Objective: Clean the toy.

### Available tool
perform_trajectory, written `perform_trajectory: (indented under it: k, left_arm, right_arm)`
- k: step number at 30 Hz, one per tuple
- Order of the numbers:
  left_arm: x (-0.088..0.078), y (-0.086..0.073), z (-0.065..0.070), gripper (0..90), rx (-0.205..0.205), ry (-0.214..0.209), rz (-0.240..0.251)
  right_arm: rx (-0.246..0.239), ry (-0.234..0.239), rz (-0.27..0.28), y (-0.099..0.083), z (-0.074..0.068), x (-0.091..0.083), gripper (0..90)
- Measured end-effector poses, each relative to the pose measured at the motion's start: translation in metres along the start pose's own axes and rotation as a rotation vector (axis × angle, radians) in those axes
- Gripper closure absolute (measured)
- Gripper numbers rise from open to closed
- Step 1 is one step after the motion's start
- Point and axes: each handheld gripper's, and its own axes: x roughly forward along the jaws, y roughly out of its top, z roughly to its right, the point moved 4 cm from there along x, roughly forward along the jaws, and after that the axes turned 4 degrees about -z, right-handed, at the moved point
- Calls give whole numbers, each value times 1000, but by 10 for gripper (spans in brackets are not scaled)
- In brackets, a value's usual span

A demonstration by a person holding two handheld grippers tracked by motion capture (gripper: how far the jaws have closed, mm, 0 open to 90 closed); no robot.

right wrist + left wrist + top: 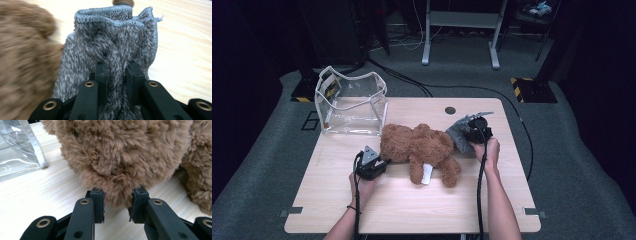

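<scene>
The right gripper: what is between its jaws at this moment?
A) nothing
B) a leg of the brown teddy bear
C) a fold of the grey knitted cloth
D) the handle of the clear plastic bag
C: in the right gripper view, the jaws of the right gripper pinch a bunched fold of the grey knitted cloth, while the teddy bear lies to the side.

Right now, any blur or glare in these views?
Right gripper view: bear smeared by blur at left, knit cloth sharp. Left gripper view: sharp fur, glare on the clear bag. High view: table lit, surroundings dark.
</scene>
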Motion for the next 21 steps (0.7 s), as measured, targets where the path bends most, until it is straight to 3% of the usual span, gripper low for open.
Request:
perform_trajectory:
  k: [6,11,16,21]
  left_arm:
    - [0,0,0,701,-1,-1,0]
    - [0,0,-1,702,-3,-11,-2]
    - [0,0,-1,703,-3,-13,-5]
    - [0,0,-1,704,-3,-12,-5]
  right_arm:
    - [-64,103,-15,-20,-24,-7,749]
    - [-84,139,-53,-27,-36,10,750]
    - [-91,107,-103,-31,-36,21,752]
    - [-107,4,-146,-36,-27,26,753]
